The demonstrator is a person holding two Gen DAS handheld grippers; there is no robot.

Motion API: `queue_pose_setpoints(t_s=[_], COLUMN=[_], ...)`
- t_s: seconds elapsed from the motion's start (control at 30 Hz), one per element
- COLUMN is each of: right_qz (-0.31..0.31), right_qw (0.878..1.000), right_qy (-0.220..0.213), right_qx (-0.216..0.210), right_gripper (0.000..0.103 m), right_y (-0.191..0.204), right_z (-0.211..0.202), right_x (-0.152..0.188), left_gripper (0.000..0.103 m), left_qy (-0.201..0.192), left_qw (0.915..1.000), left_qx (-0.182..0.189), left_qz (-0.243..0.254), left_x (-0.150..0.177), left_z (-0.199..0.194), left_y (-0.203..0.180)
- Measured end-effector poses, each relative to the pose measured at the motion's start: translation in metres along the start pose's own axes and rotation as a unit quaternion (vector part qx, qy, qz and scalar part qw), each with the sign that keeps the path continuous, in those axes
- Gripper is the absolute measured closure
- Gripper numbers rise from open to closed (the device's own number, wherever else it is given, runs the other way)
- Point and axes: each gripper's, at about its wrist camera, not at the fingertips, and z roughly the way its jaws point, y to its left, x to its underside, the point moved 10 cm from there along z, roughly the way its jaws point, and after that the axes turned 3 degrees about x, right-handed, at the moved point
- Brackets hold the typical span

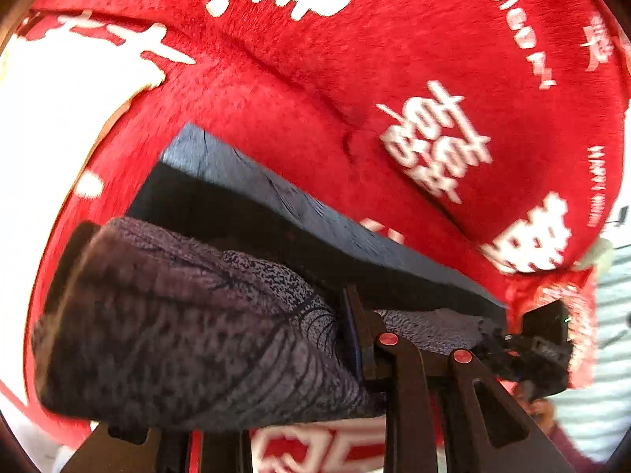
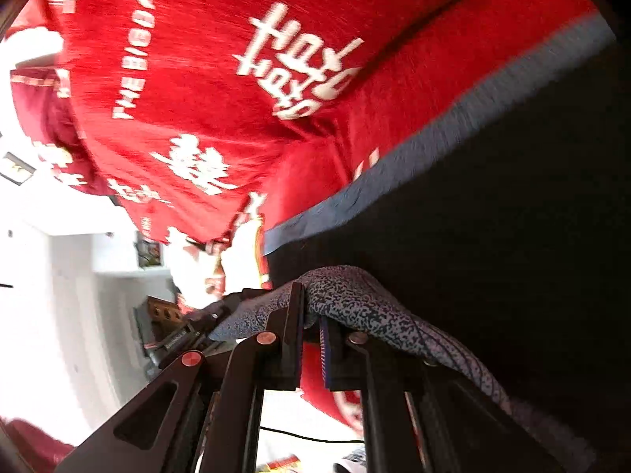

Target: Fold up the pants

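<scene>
Left wrist view: pants [image 1: 197, 315], speckled grey knit, bunched at left gripper [image 1: 357, 339], draped across near foreground, lifted off red blanket [image 1: 315, 79]. Jaws nearly closed, clamped on fabric edge. Dark inner side and grey-blue band stretch beyond toward right gripper [image 1: 536, 339].

Right wrist view: right gripper [image 2: 311, 327] pinched tight on pants [image 2: 355, 295], cloth hanging over right finger. Beyond, red blanket [image 2: 205, 79] with white lettering.

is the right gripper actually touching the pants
Touching. The right wrist view shows the right gripper with its two fingers closed on a fold of the speckled grey pants, the cloth draping over both fingertips above the red blanket.
</scene>
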Motion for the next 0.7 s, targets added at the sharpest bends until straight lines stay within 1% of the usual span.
queue_pose_setpoints(t_s=[0.07, 0.13, 0.17, 0.23, 0.3, 0.33, 0.4, 0.43, 0.47, 0.5, 0.53, 0.6, 0.63, 0.7], right_qz=[-0.002, -0.003, -0.006, -0.003, 0.008, 0.015, 0.006, -0.01, -0.033, -0.051, -0.07, -0.103, -0.119, -0.153], right_qw=[1.0, 0.999, 0.998, 0.996, 0.996, 0.996, 0.996, 0.994, 0.993, 0.992, 0.991, 0.989, 0.987, 0.98], right_qy=[0.016, 0.029, 0.035, 0.041, 0.035, 0.04, 0.048, 0.052, 0.052, 0.05, 0.043, 0.039, 0.045, 0.061], right_qx=[0.019, 0.04, 0.058, 0.085, 0.076, 0.073, 0.081, 0.092, 0.101, 0.103, 0.107, 0.103, 0.103, 0.115], right_gripper=[0.094, 0.094, 0.094, 0.094, 0.094, 0.094, 0.091, 0.079, 0.057, 0.047, 0.041, 0.041, 0.042, 0.046], right_y=[-0.01, -0.023, -0.031, -0.048, -0.054, -0.053, -0.048, -0.044, -0.036, -0.028, -0.018, -0.002, 0.003, 0.009], right_z=[0.02, 0.037, 0.048, 0.063, 0.065, 0.064, 0.06, 0.056, 0.05, 0.044, 0.038, 0.03, 0.03, 0.037], right_x=[-0.025, -0.041, -0.05, -0.06, -0.068, -0.068, -0.063, -0.06, -0.057, -0.054, -0.051, -0.042, -0.036, -0.026], left_gripper=[0.075, 0.075, 0.075, 0.074, 0.072, 0.072, 0.066, 0.044, 0.022, 0.017, 0.016, 0.016, 0.016, 0.016], left_qy=[0.007, 0.019, 0.021, 0.012, 0.025, 0.03, 0.037, 0.026, 0.013, -0.003, -0.019, -0.027, -0.029, -0.02], left_qw=[0.9996, 0.9988, 0.9986, 0.9988, 0.9983, 0.998, 0.9977, 0.9969, 0.9961, 0.9953, 0.9943, 0.9913, 0.9878, 0.9842], left_qx=[-0.026, -0.042, -0.043, -0.041, -0.049, -0.05, -0.056, -0.074, -0.087, -0.096, -0.104, -0.126, -0.148, -0.169], left_qz=[-0.008, -0.019, -0.023, -0.023, -0.023, -0.022, -0.014, -0.004, 0.004, 0.01, 0.018, 0.027, 0.038, 0.047], left_x=[-0.015, -0.021, -0.024, -0.032, -0.034, -0.034, -0.033, -0.035, -0.034, -0.035, -0.037, -0.038, -0.037, -0.037], left_z=[0.024, 0.048, 0.057, 0.064, 0.062, 0.059, 0.044, 0.029, 0.017, 0.005, -0.009, -0.016, -0.014, 0.001], left_y=[0.012, 0.024, 0.028, 0.027, 0.022, 0.02, 0.012, 0.009, 0.009, 0.007, 0.005, 0.008, 0.01, 0.02])
